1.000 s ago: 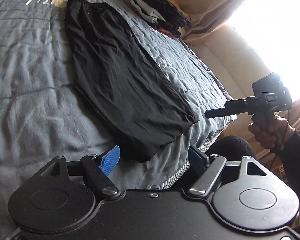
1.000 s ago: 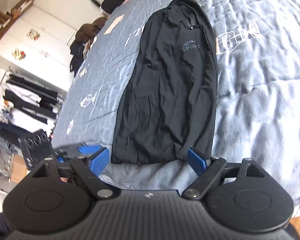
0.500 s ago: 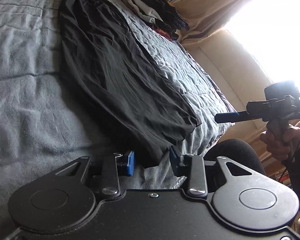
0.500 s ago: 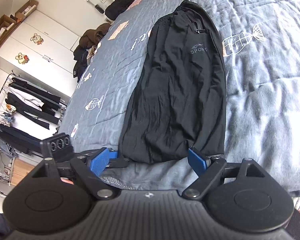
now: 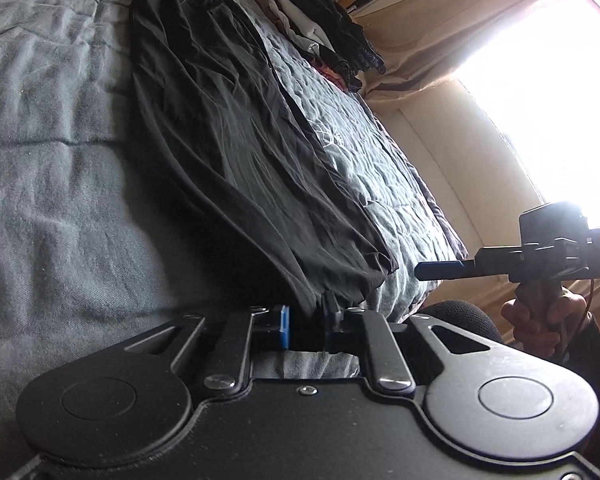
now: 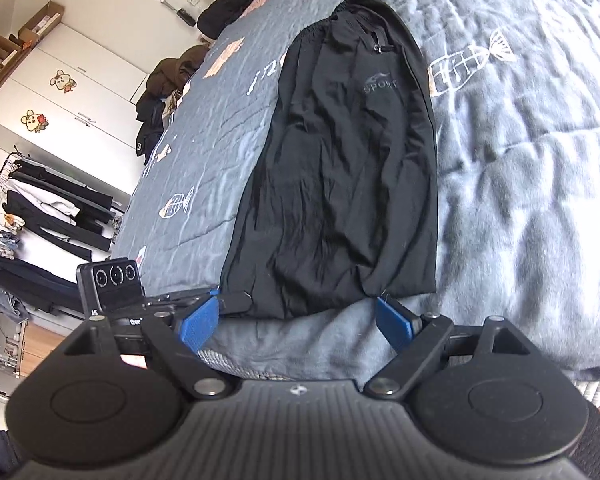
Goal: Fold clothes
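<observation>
Black sports trousers [image 5: 228,152] [image 6: 340,184] lie lengthwise, folded leg on leg, on the grey-blue quilt [image 6: 520,200], with the leg hems at the near bed edge. My left gripper [image 5: 306,322] is closing on the hem's left corner, and the black cloth sits pinched between its blue pads. In the right wrist view the left gripper [image 6: 218,298] meets that corner. My right gripper [image 6: 296,322] stands open just short of the hem, its right pad [image 6: 394,324] under the hem's right corner, nothing held. A hand holds the right gripper [image 5: 424,270] off the bed edge.
A pile of dark and light clothes [image 5: 320,28] lies at the far end of the bed. More dark garments [image 6: 168,88] sit at the left edge. A white wardrobe [image 6: 60,92] and a clothes rack [image 6: 40,200] stand to the left. A bright curtained window [image 5: 540,100] is on the right.
The left gripper's jaws went from wide apart to nearly together around the trousers' hem corner, sliding slightly closer to it. The right gripper stayed open and barely moved.
</observation>
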A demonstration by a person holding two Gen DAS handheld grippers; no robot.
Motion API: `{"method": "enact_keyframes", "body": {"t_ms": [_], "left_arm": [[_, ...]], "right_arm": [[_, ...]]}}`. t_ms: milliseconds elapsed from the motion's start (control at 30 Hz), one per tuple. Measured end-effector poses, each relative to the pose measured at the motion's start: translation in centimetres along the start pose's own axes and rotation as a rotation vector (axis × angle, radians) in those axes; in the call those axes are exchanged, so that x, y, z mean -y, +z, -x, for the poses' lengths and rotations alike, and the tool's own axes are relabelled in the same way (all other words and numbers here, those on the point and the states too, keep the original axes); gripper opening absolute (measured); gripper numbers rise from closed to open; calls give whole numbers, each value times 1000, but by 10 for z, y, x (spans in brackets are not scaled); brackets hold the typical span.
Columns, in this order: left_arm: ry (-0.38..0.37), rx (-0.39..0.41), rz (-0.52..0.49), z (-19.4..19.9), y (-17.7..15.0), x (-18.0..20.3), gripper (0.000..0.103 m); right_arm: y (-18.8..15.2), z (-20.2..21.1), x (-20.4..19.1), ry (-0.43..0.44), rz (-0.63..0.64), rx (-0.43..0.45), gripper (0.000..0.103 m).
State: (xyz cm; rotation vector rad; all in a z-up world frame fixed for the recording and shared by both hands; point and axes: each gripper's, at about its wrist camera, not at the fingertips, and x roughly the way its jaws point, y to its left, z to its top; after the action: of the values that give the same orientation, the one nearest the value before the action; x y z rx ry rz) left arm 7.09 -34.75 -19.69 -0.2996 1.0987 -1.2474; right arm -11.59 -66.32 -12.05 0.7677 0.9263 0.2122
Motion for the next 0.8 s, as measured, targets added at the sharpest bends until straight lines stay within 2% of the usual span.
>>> {"method": "enact_keyframes", "body": {"t_ms": [67,267,400,467,533,600,633,667,733,800], "left_arm": [[-1,2,6,4,1,-1,7],[18,1,4,17,5,-1,6],[56,-23,14,21,6,0,7],[48,-4,-3,32,6,7,8],[-1,54,10,49,10,11,10],[-56,120,33,65,15,14,31],[-80,153,47,71,19,16,62],[-104,182,50,74,22,19,83],[-142,202,29,72,30,27,84],[-168,174,30,56,35,33,84]], "right_arm": [[0,0,0,-4,1,1,85],[1,1,1,-33,18,-2,85],[7,8,1,-40,7,26,85],[12,12,-2,-34,2,53,85],[18,13,-8,-8,5,80,85],[24,9,-13,18,4,102,85],[28,5,-15,30,1,106,85],[31,-1,-17,37,-1,102,85],[38,-17,-20,38,-3,88,85],[43,-35,-19,41,-13,69,85]]}}
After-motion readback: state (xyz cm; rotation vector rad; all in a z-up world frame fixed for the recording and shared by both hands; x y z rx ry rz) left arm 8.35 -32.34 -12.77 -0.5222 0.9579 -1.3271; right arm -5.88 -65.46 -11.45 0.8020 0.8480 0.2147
